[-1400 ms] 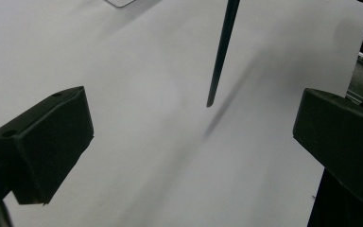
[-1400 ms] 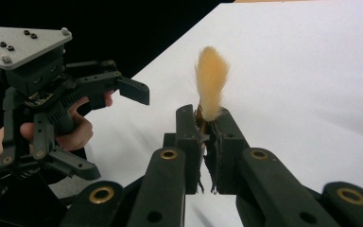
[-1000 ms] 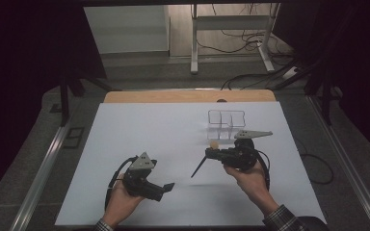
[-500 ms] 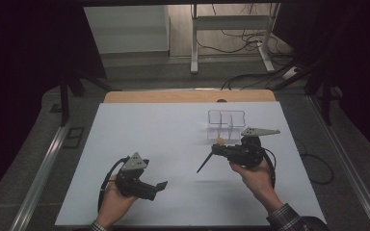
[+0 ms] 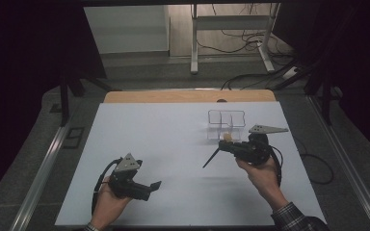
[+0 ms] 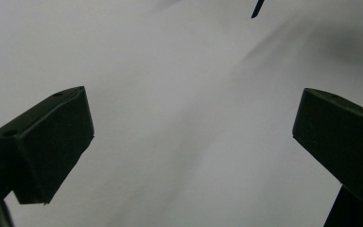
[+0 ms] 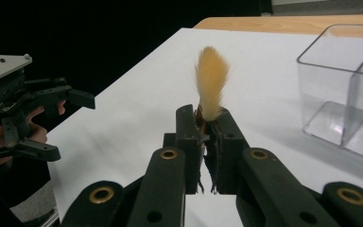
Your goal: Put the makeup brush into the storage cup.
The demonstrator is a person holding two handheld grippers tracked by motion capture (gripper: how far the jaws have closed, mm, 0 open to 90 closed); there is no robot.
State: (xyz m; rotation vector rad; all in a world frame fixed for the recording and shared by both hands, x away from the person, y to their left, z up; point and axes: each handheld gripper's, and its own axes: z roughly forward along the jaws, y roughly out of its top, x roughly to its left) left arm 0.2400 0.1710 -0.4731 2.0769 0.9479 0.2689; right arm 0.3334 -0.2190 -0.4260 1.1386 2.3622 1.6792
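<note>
A brush with a tan bristle tuft [image 5: 227,137] and a thin black handle [image 5: 211,158] is clamped in my right gripper [image 5: 229,146], held just above the white table [image 5: 173,139]. In the right gripper view the jaws [image 7: 203,116] are shut on the brush and its bristles [image 7: 211,78] stand up above them. A clear divided box [image 5: 226,122] stands just behind the brush, seen as a clear box [image 7: 345,90] at the right. My left gripper [image 5: 150,190] rests low at the front left, and in its own view the left gripper [image 6: 194,123] stands wide open over bare table.
The wooden table edge [image 5: 188,96] runs along the back. Dark floor with cables and a metal stand [image 5: 231,33] lies beyond. The brush handle's tip [image 6: 257,7] pokes into the top of the left gripper view. The person's left hand and its gripper [image 7: 33,113] appear at the left.
My right gripper has carried the brush right and slightly away from me, closer to the clear box. The left hand has barely shifted.
</note>
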